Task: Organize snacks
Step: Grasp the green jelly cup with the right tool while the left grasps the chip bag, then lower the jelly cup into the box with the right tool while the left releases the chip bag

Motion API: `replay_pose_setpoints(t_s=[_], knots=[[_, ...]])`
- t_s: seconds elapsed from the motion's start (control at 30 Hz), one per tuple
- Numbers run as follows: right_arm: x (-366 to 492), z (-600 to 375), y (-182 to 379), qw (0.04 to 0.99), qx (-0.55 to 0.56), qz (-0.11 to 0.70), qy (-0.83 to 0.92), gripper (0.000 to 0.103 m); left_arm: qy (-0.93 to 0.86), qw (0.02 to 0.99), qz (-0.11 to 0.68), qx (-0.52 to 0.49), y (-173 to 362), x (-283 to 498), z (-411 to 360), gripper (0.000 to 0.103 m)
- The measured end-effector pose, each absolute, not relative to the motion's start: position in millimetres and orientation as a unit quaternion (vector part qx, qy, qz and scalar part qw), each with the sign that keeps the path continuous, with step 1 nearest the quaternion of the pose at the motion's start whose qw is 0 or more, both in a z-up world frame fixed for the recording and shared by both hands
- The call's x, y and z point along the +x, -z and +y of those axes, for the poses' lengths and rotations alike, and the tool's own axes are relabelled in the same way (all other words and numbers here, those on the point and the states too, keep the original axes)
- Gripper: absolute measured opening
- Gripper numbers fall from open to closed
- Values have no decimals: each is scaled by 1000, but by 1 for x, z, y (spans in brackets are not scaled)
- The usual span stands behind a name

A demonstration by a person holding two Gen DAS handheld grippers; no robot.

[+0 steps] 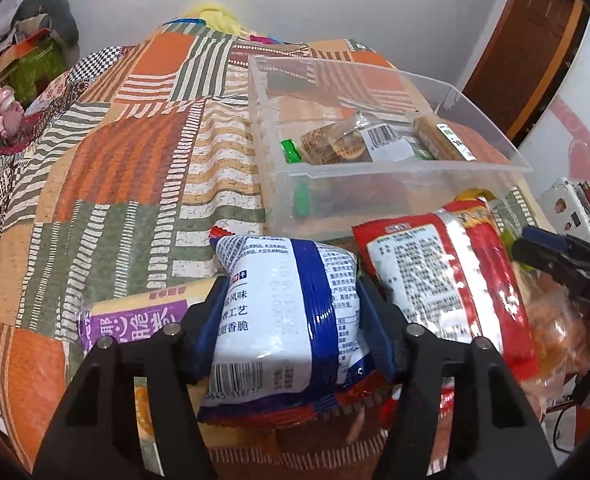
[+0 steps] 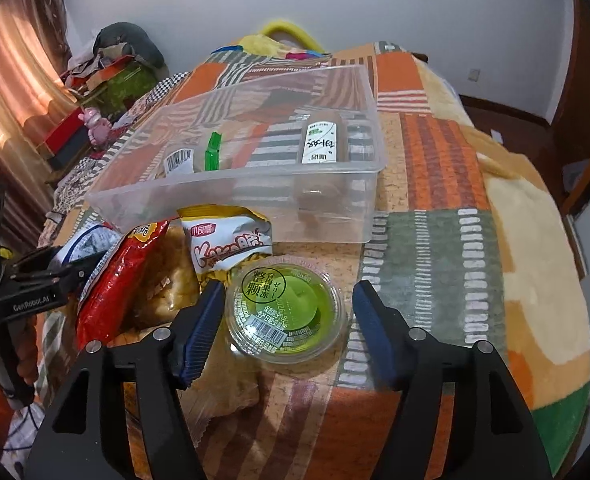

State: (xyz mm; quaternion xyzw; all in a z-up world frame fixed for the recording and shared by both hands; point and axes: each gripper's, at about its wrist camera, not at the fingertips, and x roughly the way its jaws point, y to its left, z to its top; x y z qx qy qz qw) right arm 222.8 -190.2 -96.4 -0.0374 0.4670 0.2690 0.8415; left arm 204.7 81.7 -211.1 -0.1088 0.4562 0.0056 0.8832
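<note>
My left gripper [image 1: 293, 312] is shut on a blue and white snack bag [image 1: 283, 320], held just in front of the clear plastic bin [image 1: 415, 168]. The bin holds a pack of round biscuits [image 1: 343, 142], a green packet [image 1: 291, 151] and a brown bar [image 1: 443, 140]. My right gripper [image 2: 285, 316] is open, its fingers either side of a green jelly cup [image 2: 287, 316] that sits on the cloth. A red bag [image 1: 447, 280] lies right of the left gripper; it also shows in the right wrist view [image 2: 115, 284]. The bin also shows in the right wrist view [image 2: 255, 184].
A purple and yellow pack [image 1: 135, 316] lies left of the left gripper. A yellow and white bag [image 2: 231, 244] and a clear bag of orange snacks [image 2: 171, 280] lie before the bin. The patchwork cloth [image 2: 435, 240] falls away at the right. Clutter [image 1: 27, 60] sits at far left.
</note>
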Motion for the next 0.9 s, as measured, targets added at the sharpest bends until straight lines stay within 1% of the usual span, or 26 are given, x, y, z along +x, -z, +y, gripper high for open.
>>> replay_pose_setpoints(t_s=[0.13,0.23,0.43,0.57,0.9], knots=[[222,-188,100,836,-36,472,-275,62,-7,887,450,-104,203,194,81,60],[227,-187,101,827,-24,483,-286,58,-11,890,444,-100,197,186,80,60],[222,-188,98,832,-32,475,-285,57,-9,898,427,-110,180,172,84,60],[220,-196,91,838,-19,468,-279,57,-3,907,406,-109,161,168,83,60],[215,-205,42,877,-25,397,-271,57,2,929,355,-104,120,180,82,60]])
